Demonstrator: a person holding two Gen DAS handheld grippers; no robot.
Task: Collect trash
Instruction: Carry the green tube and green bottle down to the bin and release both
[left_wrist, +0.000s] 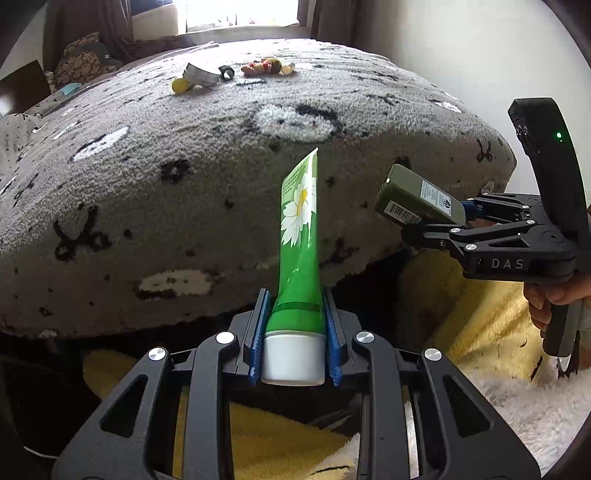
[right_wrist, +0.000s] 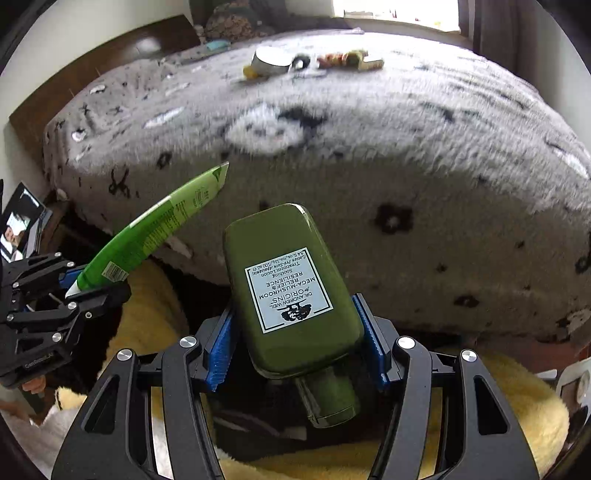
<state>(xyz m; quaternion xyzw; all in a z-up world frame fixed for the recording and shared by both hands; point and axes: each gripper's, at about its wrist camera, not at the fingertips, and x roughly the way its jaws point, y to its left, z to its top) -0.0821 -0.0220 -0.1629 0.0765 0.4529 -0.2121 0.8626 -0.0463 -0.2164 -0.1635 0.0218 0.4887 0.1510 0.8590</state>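
My left gripper is shut on a green tube with a white cap and a daisy print, tip pointing forward and up; the tube also shows at the left of the right wrist view. My right gripper is shut on a dark olive lotion bottle with a white label, cap toward the camera. The bottle also shows in the left wrist view, right of the tube. Both are held in the air off the near edge of the grey patterned bed.
At the bed's far side lie a round tin, a yellow ball, a small black object and a colourful wrapper pile. Yellow fluffy fabric lies below the grippers. A window is behind the bed.
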